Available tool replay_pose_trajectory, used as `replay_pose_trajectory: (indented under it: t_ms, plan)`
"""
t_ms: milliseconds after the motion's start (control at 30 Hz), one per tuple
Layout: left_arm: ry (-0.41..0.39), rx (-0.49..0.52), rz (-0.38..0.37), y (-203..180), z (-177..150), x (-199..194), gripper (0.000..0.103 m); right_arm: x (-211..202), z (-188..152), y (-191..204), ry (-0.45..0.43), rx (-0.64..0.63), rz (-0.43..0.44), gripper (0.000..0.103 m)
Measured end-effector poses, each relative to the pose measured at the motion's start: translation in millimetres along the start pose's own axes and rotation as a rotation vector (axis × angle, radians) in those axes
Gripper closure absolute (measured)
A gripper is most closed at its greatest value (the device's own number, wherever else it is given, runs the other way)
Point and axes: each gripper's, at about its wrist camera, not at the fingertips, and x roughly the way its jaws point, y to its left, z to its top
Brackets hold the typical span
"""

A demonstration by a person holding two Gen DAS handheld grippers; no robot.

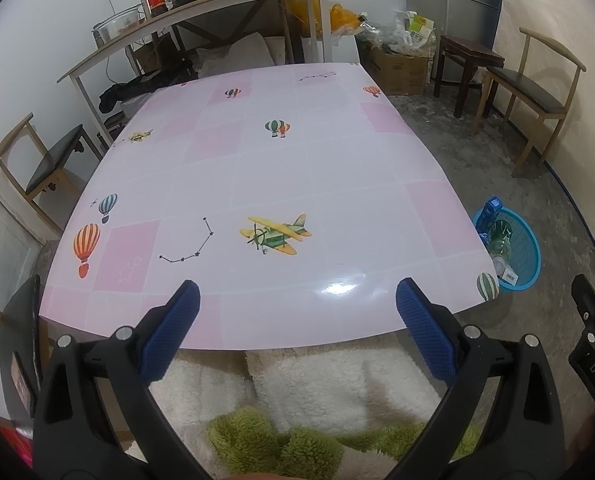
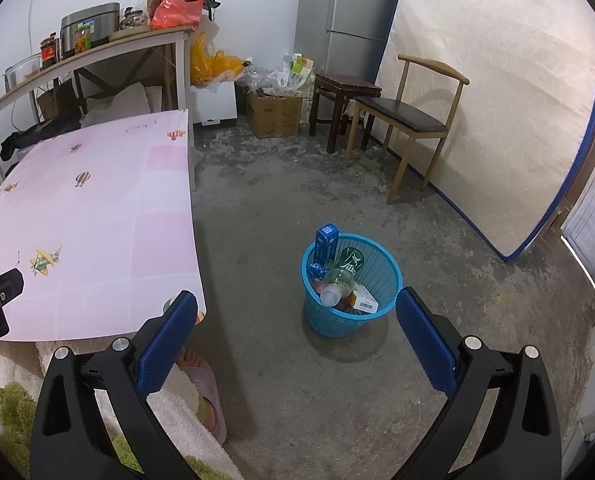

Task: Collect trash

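A blue plastic waste basket [image 2: 385,276] stands on the concrete floor to the right of the table; it also shows in the left wrist view [image 1: 527,250]. It holds a clear plastic bottle [image 2: 337,285], a blue carton [image 2: 325,242], a white box [image 2: 364,299] and other trash. My right gripper [image 2: 296,298] is open and empty, held above the floor just in front of the basket. My left gripper [image 1: 297,288] is open and empty over the near edge of the pink table [image 1: 257,168]. No trash shows on the tabletop.
A wooden chair [image 2: 409,120] and a dark stool [image 2: 341,100] stand by a leaning mattress [image 2: 497,112]. A cluttered shelf [image 1: 201,12] and cardboard boxes [image 2: 273,114] line the far wall. Another chair [image 1: 49,160] stands left of the table. My slippered foot [image 2: 205,388] is by the table corner.
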Motion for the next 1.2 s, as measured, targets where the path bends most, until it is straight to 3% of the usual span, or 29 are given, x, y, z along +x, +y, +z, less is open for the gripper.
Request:
replay_pose_trajectory:
  t_ms: [1200]
  plan:
    - [0.018,-0.004,-0.004,-2.5,-2.8,-0.9,0.008,-4.3,4.7,0.7,-0.001,-0.008,0.003,0.006]
